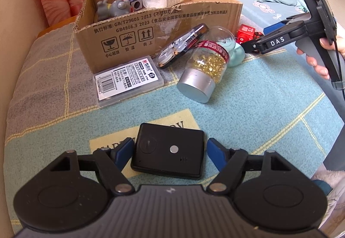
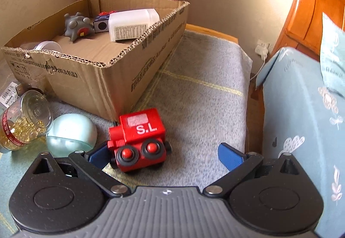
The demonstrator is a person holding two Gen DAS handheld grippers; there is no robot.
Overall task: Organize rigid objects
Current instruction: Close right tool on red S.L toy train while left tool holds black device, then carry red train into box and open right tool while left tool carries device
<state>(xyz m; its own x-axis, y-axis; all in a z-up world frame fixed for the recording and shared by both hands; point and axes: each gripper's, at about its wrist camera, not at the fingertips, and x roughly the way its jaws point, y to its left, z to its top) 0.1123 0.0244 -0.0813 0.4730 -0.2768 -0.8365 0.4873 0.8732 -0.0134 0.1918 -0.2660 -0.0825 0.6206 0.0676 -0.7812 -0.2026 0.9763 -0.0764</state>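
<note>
One cardboard box (image 2: 90,78) on a blanket-covered surface holds one grey toy (image 2: 75,28), one cube and one white bottle (image 2: 131,24). Left gripper (image 1: 170,150): jaws slightly apart, flanking one flat black device (image 1: 168,149); the right pad shows a gap. Right gripper (image 2: 166,155): jaws wide apart, left finger beside one red toy train (image 2: 138,139) marked "S.L", which lies on the blanket near the box corner.

Bed-like surface under a teal and grey checked cover (image 1: 258,108), open cardboard box (image 1: 151,29), clear plastic case (image 1: 129,80), black flat device (image 1: 170,149), toppled jar of golden capsules (image 1: 207,63), blister pack (image 1: 183,44), pale green egg-shaped object (image 2: 71,134), red toy train (image 2: 138,139).
</note>
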